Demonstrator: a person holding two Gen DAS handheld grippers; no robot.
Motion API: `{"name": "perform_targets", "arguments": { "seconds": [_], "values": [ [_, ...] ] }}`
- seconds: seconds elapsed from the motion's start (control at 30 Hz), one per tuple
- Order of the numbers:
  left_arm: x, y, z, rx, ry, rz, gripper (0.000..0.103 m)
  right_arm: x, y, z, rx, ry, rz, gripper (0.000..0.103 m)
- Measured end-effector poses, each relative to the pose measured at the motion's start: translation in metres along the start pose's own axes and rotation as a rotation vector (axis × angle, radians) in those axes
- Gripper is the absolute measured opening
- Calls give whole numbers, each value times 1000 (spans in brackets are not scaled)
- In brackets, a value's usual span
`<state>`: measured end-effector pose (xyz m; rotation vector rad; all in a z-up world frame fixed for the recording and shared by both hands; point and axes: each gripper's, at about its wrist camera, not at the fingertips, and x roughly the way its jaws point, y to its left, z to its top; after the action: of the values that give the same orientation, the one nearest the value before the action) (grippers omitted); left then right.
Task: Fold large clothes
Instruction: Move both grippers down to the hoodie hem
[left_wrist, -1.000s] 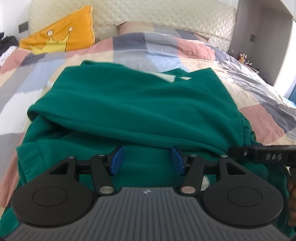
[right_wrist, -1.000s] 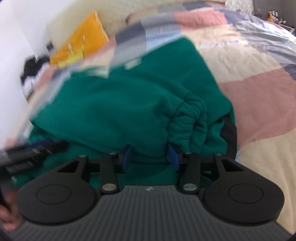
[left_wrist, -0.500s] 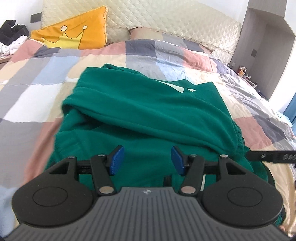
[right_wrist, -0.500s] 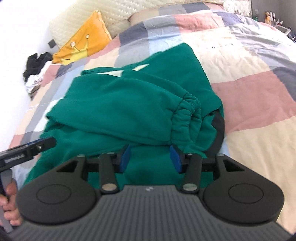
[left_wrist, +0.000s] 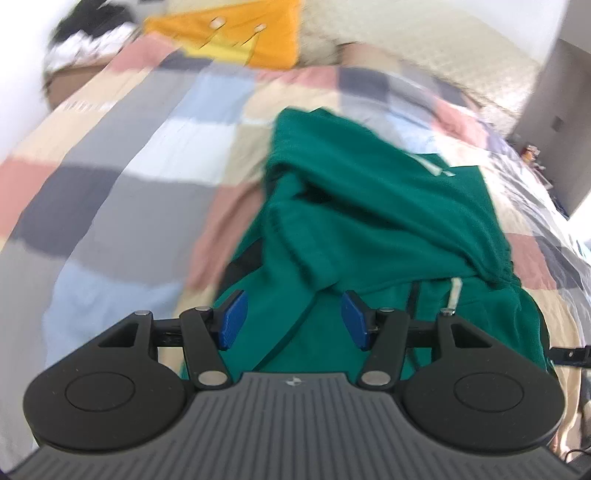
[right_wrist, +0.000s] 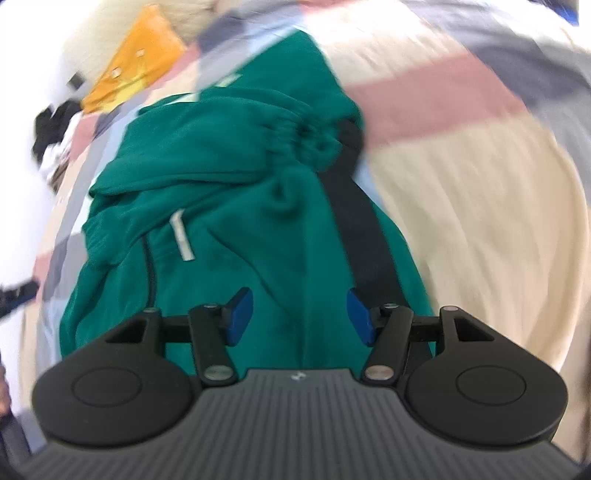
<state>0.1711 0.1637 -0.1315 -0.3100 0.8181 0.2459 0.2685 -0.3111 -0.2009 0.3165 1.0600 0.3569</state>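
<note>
Left wrist view shows the bed (left_wrist: 122, 192) filling most of the picture, its patchwork cover in grey, pink, cream and pale blue squares, with a quilted headboard (left_wrist: 388, 40) behind and a yellow crown pillow (left_wrist: 236, 40) leaning on it. On this cover lies the green garment (left_wrist: 369, 221), folded over itself into a thick bundle, with a gathered cuff (right_wrist: 295, 129) and a white drawstring (right_wrist: 183, 236) showing on top in the right wrist view. Both views are blurred. The left claw (left_wrist: 293, 319) stands open over the near edge of the cloth and holds nothing. The right claw (right_wrist: 299, 315) has just been opening; cloth lies below its blue pads, but they do not press it. I think the main risk now is that the soft, thick fold slips open again, because nothing pins it and the bed cover is soft. A loose drawstring or the cuff could also catch on a pad and pull the layers out of line.
</note>
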Motion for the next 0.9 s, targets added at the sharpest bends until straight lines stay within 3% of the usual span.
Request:
{"name": "perform_targets", "arguments": {
  "seconds": [0.07,0.27,0.47,0.63,0.8,0.9],
  "values": [
    [-1,14,-3,-27,43,27,65,6,-16,-2,83,20,2,83],
    [12,47,-16,-94,171,114,66,14,-41,-4,203,35,-15,83],
    [36,61,-23,-174,249,171,66,22,-40,-1,164,28,-74,83],
    [43,62,-25,-174,275,189,66,24,-59,0,249,36,-40,83],
    [48,64,-25,-187,300,194,66,37,-47,-1,203,91,-34,86],
    [51,71,-25,-212,311,203,66,34,-42,-2,201,104,49,86]
  ]
}}
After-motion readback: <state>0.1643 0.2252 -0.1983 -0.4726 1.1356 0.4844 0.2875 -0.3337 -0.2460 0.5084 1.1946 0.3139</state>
